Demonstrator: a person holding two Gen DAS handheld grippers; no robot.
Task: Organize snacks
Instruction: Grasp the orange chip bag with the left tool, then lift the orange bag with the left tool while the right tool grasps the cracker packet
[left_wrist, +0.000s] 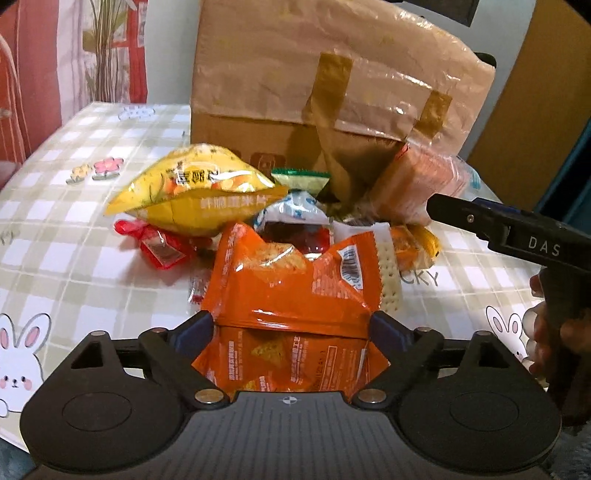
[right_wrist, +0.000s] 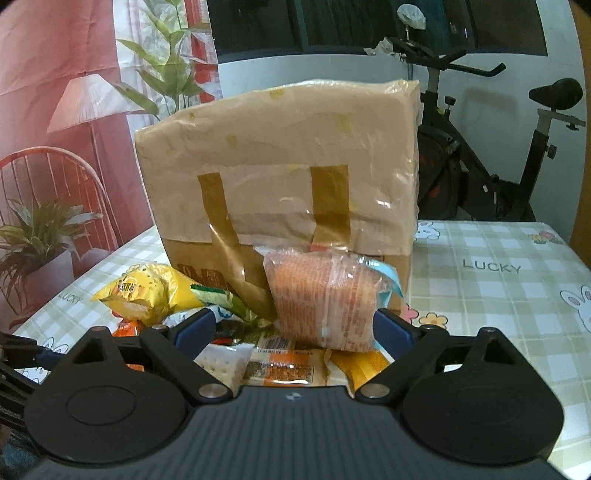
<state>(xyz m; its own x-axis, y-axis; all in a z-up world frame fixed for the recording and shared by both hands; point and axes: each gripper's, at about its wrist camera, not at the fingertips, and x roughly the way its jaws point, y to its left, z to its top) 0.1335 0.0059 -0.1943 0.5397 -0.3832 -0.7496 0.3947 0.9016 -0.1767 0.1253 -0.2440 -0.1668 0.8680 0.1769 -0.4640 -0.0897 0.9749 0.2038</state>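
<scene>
A heap of snacks lies on the checked tablecloth (left_wrist: 74, 229) in front of a taped cardboard box (left_wrist: 332, 81). My left gripper (left_wrist: 291, 325) is open, and an orange chip bag (left_wrist: 288, 284) sits between its fingers at the near side of the heap, its edges reaching both pads. My right gripper (right_wrist: 291, 328) is open too. A clear-wrapped orange-pink pack (right_wrist: 325, 299) stands against the box (right_wrist: 280, 147) between its fingers, near the right pad and clear of the left one. One of its fingers (left_wrist: 454, 216) reaches in from the right in the left wrist view.
A puffy yellow bag (left_wrist: 192, 195) lies at the heap's left, with red wrappers (left_wrist: 159, 245) under it. A green-edged packet (left_wrist: 299, 177), a white-blue packet (left_wrist: 295, 210) and a cracker pack (left_wrist: 388, 269) fill the middle. An exercise bike (right_wrist: 480, 166) stands behind the table.
</scene>
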